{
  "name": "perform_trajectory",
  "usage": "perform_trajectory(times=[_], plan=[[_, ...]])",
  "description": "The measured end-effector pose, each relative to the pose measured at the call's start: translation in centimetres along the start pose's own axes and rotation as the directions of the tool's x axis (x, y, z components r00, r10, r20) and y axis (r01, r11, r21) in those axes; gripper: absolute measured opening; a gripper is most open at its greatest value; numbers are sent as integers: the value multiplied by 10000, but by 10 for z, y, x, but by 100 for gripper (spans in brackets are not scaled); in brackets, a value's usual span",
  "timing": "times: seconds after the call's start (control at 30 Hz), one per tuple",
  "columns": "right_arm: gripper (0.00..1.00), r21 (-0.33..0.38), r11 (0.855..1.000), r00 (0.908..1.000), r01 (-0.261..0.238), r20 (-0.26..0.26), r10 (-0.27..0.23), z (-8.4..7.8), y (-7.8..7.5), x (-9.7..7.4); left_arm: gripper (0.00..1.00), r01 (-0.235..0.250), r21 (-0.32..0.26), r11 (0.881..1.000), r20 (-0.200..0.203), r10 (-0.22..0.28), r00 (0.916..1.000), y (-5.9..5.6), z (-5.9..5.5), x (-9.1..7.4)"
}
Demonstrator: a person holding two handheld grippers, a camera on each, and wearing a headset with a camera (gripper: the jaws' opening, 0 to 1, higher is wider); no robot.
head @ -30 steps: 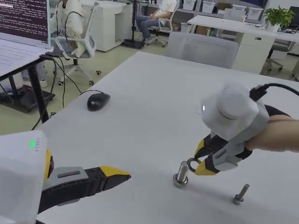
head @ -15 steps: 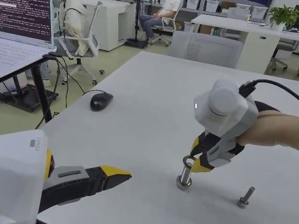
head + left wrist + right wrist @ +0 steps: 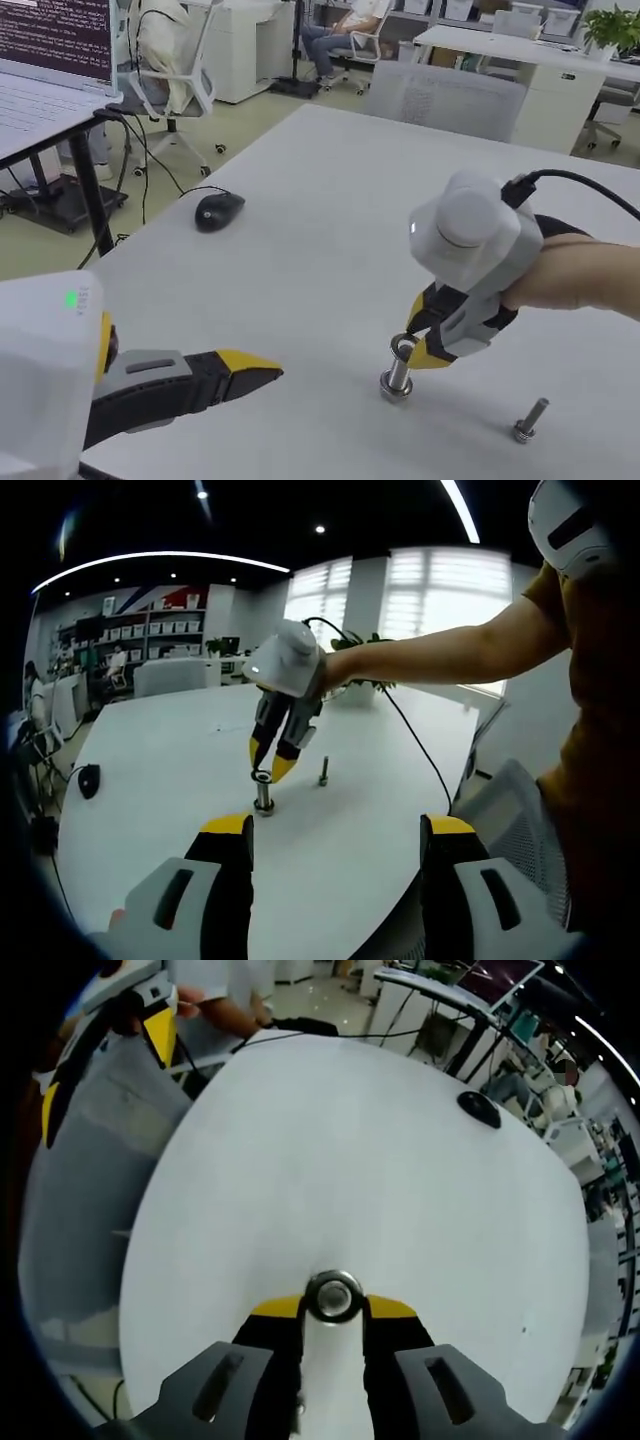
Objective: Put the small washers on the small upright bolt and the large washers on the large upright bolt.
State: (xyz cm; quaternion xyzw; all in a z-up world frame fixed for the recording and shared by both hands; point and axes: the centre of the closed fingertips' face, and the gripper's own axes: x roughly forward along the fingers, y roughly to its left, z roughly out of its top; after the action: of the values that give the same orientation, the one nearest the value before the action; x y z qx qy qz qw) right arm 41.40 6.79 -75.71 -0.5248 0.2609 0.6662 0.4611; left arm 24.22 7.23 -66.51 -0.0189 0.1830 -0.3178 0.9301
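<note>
Washer (image 3: pixel 334 1296) | pinched by right hand-held gripper (image 3: pixel 420 350) | seemingly atop large bolt (image 3: pixel 398 375)

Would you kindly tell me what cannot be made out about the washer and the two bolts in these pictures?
- Head view: whether the washer is already over the large bolt; the right gripper covers the tip.
- Right gripper view: the bolt's shaft, hidden beneath the washer.
- Head view: any washers around the small bolt, too small to count.
</note>
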Motion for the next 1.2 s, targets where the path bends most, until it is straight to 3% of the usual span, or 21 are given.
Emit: perform_trajectory(times=[0.87,1.2], plan=[[22,-213,9994,9975,-265,-666,251,-10,0,28,67,-83,-182,9998,-29,82,10000,3,-6,0],[22,-224,9991,9971,-355,-679,339,-13,0,37,67,-73,-275,9996,-35,72,10000,5,-8,2]])
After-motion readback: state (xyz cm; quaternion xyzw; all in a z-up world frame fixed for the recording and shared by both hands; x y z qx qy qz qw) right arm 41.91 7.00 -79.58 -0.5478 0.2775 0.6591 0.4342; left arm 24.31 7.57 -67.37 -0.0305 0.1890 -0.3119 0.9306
